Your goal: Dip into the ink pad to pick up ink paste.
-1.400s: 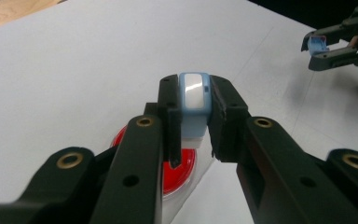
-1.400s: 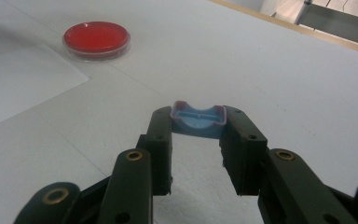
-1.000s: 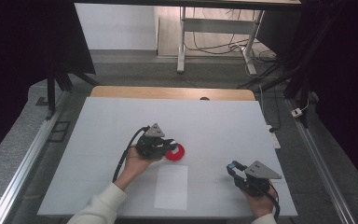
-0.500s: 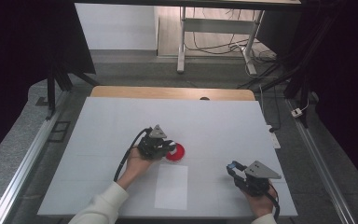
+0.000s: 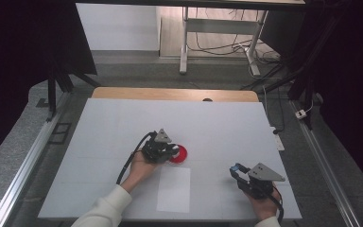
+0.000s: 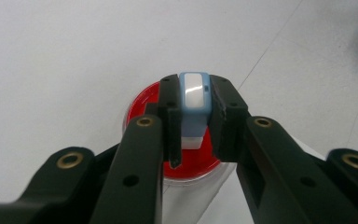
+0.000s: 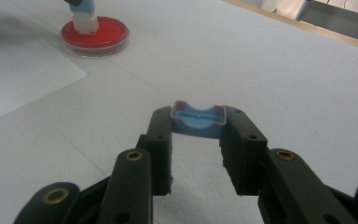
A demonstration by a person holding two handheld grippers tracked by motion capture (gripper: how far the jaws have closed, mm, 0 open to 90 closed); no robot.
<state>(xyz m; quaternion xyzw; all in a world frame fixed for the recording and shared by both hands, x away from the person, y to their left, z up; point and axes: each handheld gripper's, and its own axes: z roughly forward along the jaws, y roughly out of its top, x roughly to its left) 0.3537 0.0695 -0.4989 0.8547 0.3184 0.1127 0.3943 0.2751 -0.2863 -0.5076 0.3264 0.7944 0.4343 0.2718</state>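
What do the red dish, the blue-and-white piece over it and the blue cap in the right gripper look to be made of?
Red dish: probably clear glossy plastic, see-through rim around the red pad. Stamp: looks like smooth moulded plastic, glare on its blue top, white lower part matte. Blue cap: likely thin moulded plastic, faint sheen, pink-edged rim.

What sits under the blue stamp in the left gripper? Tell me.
The stamp, clamped in the left gripper, stands on a red ink pad in a clear round dish. Its printing face is pressed down and hidden.

Between your two tongs the tabletop [image 5: 227, 127] lies open; just the flat paper sheet [image 5: 174, 188] and red dish [image 5: 179, 154] sit there.
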